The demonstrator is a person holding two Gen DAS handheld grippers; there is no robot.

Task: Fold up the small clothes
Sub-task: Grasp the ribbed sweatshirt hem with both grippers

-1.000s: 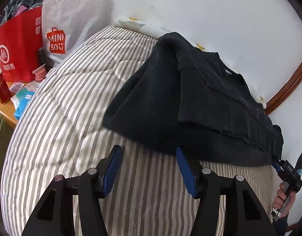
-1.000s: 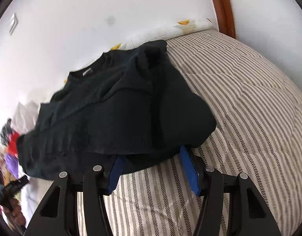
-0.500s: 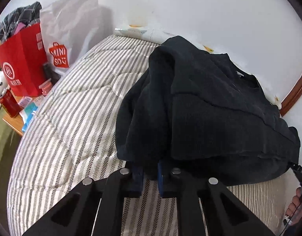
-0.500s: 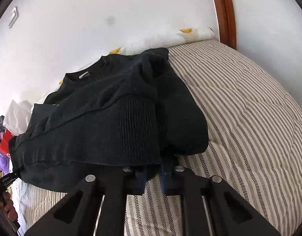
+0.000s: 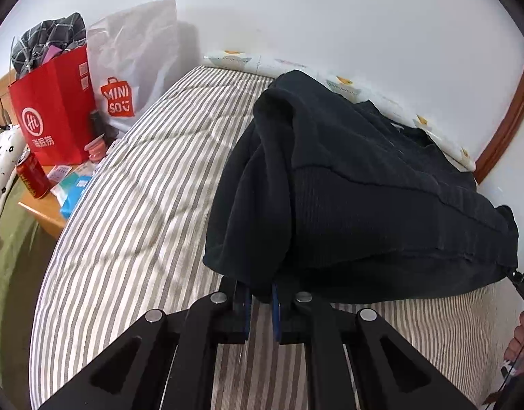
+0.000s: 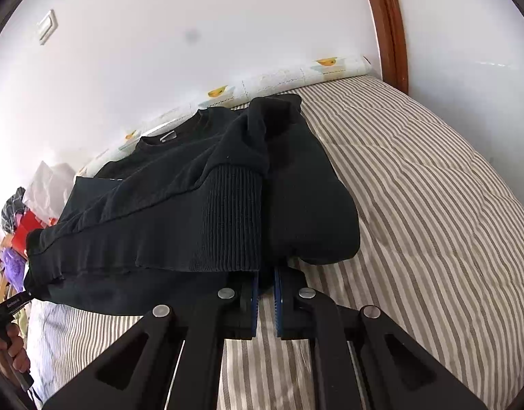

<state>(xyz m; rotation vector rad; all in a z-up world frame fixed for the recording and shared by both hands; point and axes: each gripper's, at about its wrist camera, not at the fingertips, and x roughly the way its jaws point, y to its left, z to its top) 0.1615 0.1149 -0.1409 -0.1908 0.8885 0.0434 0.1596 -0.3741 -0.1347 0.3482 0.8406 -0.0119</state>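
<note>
A black knit sweater (image 5: 364, 198) lies on a striped bed (image 5: 142, 205), its sleeves folded in over the body. My left gripper (image 5: 261, 299) is shut on the sweater's hem at its left corner and lifts it off the bed. My right gripper (image 6: 266, 285) is shut on the hem of the sweater (image 6: 200, 201) at the other corner, below a ribbed cuff. The hem edge hangs between the two grippers. The collar lies at the far side by the wall. Each gripper shows small at the other view's edge.
A wooden bedside table (image 5: 46, 212) left of the bed holds a red paper bag (image 5: 53, 112), a white Miniso bag (image 5: 132, 65), a red can (image 5: 31, 174) and small packets. A white wall and a patterned pillow edge (image 6: 279, 75) lie behind the bed. A brown wooden frame (image 6: 386, 24) stands at right.
Both grippers moved in to the near hem, closed on it and lifted it. The sweater's near edge now hangs raised above the bed.
</note>
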